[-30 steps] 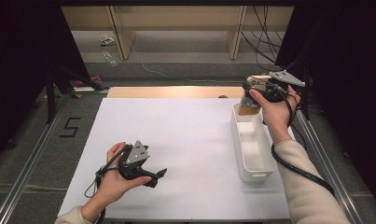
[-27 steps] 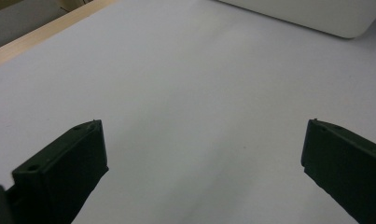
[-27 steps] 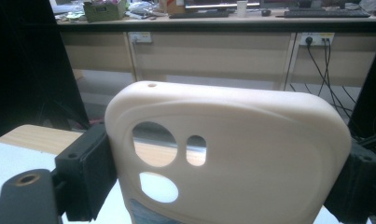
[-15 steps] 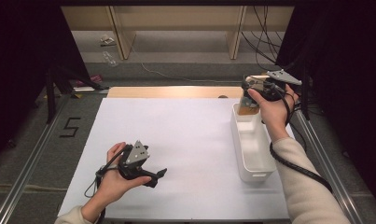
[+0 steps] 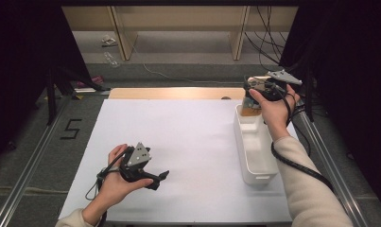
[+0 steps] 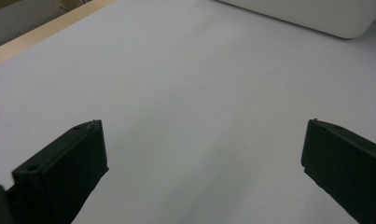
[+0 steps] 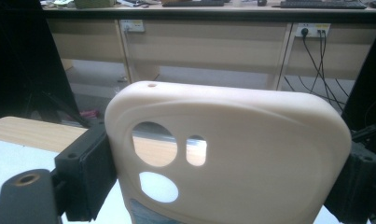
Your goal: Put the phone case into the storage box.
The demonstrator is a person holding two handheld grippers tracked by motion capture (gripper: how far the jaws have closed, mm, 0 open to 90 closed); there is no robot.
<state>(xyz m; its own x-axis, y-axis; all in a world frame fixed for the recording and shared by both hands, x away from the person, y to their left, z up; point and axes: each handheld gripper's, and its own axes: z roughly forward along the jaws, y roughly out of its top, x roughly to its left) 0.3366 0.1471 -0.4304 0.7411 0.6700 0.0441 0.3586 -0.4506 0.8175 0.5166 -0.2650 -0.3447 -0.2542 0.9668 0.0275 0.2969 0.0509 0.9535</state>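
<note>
Overhead, the desk [image 5: 178, 142] is a white sheet, with a long white bin [image 5: 254, 146] along its right side. Left hand-held gripper [image 5: 162, 176] rests low near the front edge, jaws wide with nothing between them. Right hand-held gripper [image 5: 248, 100] hovers above the bin's far end, clamped across the sides of a cream phone case [image 7: 227, 154], camera cut-outs facing the lens. Likely step: placing the case in the bin. Best done by lowering it inside the walls before easing the jaws apart.
</note>
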